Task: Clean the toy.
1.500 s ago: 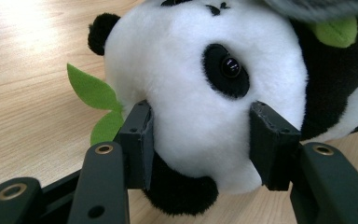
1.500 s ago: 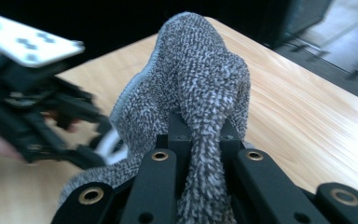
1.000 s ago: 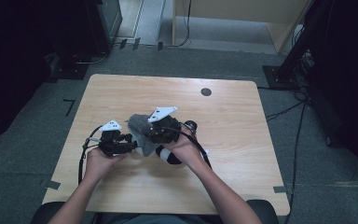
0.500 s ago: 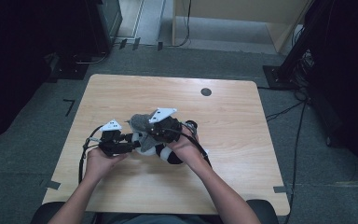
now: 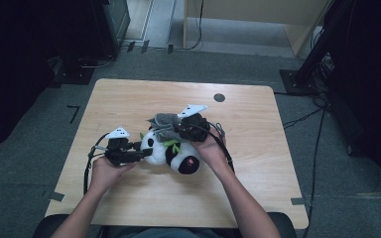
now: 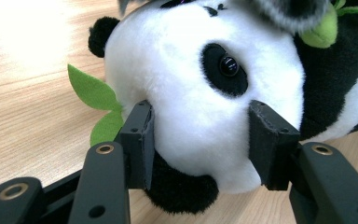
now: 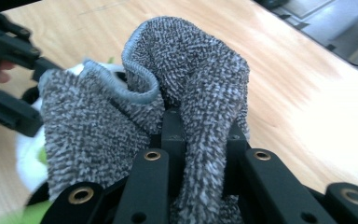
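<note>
Toy panda held at the head, grey cloth draped over it

Toy panda (image 5: 171, 151) lies on its side near the middle of the wooden bench (image 5: 129, 99), with green felt leaves (image 6: 95, 100) beside its head. The left hand-held gripper (image 5: 138, 152) has its two jaws partly open around the panda's white head, pressing into the plush on both sides. The right hand-held gripper (image 5: 178, 128) sits just above the panda's body, its jaws closed tight on a fold of a grey cloth (image 7: 168, 88) that rests on the toy.
</note>
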A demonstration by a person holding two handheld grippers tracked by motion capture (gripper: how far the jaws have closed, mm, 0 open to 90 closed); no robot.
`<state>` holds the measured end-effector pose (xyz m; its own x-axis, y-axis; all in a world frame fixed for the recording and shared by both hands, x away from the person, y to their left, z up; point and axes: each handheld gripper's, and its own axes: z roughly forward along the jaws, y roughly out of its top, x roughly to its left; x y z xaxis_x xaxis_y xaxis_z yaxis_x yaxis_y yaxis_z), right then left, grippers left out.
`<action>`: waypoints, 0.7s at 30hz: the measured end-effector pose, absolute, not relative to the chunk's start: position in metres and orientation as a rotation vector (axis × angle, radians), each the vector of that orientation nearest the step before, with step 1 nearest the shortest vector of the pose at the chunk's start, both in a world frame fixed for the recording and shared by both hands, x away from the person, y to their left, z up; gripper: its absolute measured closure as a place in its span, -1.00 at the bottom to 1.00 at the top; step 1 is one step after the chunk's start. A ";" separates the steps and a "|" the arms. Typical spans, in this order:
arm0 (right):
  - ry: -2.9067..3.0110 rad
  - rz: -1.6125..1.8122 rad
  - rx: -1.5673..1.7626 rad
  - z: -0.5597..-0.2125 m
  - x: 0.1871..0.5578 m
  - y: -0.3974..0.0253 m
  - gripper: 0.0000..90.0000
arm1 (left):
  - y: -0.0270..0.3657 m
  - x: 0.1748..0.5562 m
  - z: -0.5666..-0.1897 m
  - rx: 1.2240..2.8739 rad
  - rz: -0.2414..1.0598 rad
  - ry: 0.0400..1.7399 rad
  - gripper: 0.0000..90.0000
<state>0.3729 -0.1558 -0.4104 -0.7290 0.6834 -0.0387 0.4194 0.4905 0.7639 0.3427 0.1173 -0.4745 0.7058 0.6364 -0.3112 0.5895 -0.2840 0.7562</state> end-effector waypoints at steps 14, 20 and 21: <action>2.267 1.373 1.002 -0.370 0.356 -0.195 0.75 | 0.118 0.344 -0.474 1.971 0.042 0.950 0.06; 2.354 1.345 0.953 -0.388 0.339 -0.186 0.75 | 0.117 0.346 -0.472 1.975 0.034 0.957 0.06; 2.373 1.338 0.959 -0.394 0.338 -0.186 0.75 | 0.117 0.347 -0.472 1.977 0.036 0.959 0.07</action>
